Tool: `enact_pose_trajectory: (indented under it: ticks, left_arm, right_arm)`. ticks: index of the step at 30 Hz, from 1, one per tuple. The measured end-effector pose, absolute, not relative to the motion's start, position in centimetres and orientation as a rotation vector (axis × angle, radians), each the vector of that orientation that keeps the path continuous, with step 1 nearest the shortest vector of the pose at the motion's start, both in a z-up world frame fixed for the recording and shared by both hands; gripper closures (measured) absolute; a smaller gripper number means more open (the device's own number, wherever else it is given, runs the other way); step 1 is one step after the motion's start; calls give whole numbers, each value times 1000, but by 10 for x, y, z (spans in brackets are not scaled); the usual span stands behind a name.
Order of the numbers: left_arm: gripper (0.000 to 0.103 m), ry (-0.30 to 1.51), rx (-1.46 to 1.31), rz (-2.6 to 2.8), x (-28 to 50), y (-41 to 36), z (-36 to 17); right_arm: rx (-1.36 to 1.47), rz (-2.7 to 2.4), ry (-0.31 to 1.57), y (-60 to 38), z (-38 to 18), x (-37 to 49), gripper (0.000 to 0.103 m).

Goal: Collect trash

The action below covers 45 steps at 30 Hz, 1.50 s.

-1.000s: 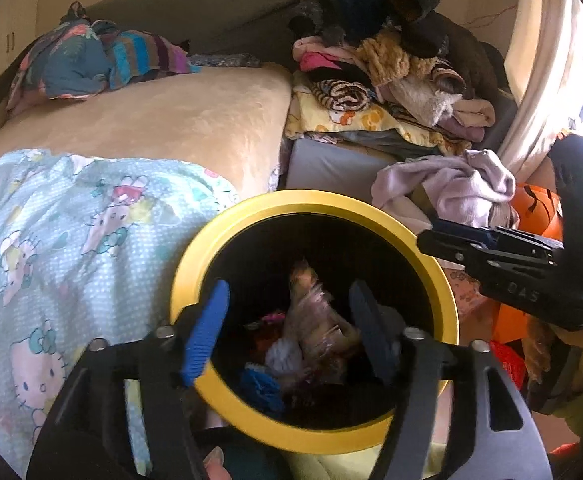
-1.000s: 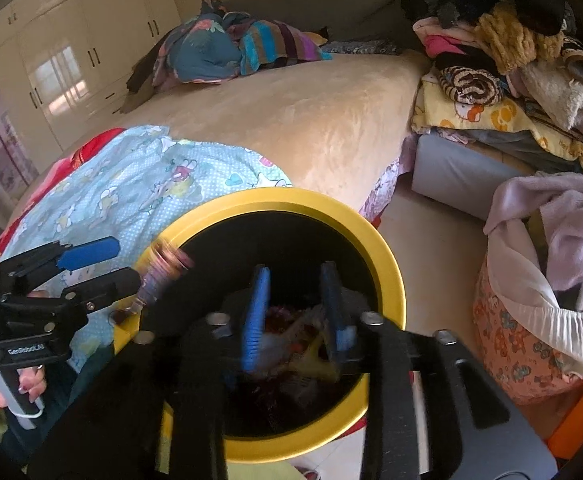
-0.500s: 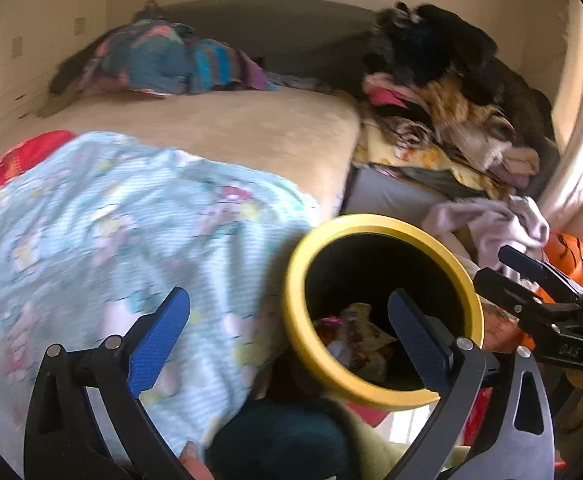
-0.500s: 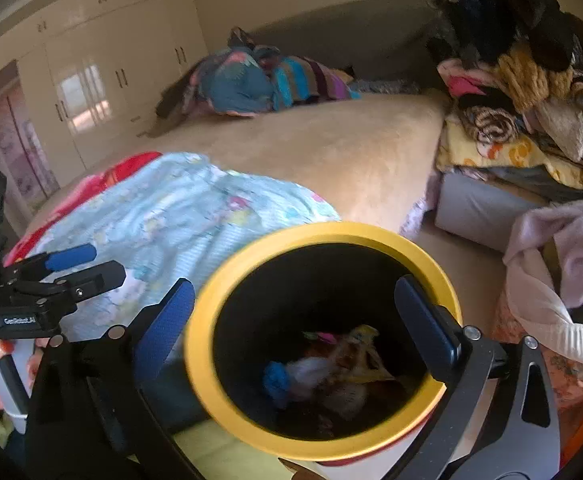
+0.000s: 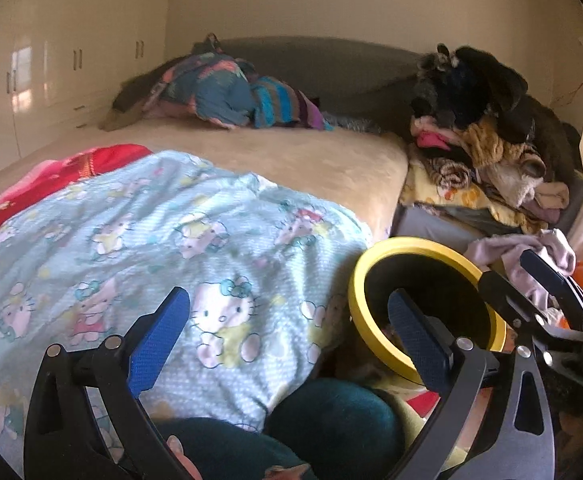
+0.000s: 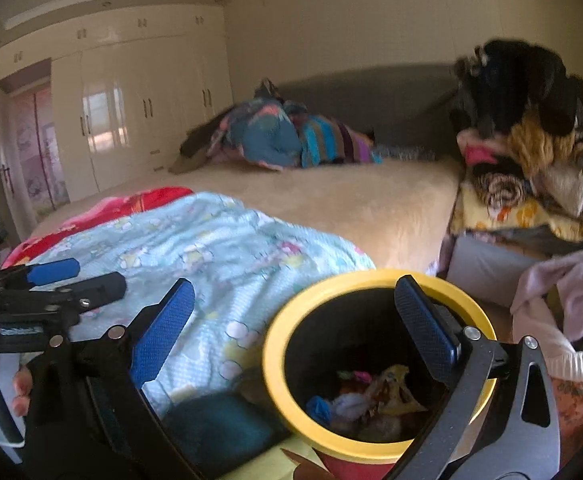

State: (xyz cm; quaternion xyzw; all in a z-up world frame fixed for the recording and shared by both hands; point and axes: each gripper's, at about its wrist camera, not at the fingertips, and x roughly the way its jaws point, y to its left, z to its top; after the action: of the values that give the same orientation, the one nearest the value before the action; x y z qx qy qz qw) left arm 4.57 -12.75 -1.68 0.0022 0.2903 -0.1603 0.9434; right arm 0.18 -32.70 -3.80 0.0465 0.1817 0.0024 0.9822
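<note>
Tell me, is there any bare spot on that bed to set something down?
Yes: the tan bedspread is bare between the blue blanket and the striped clothes by the headboard. It is crowded at the right, where a clothes heap rises beside the bed and the yellow bin stands below.

Cartoon-cat blanket (image 5: 195, 240) spread over beige bed (image 5: 291, 152); clothes heap (image 5: 487, 140) beside; cream wardrobe (image 6: 139, 116) behind.

Left gripper (image 5: 287, 336) jaws wide, empty, over blanket (image 5: 171, 240), yellow-rimmed bin (image 5: 361, 280) beside
</note>
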Motion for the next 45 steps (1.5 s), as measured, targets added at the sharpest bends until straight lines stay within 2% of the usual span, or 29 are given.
enact_pose_trajectory:
  ticks: [8,45]
  left_arm:
    - [6,488,-28,-248,15,-103,-9]
    - [6,470,-23,-237,9,-98,-9]
  right_arm:
    - [31,45,228,-304,-27,-23,11]
    - [49,23,254,-305,-33,-21,11]
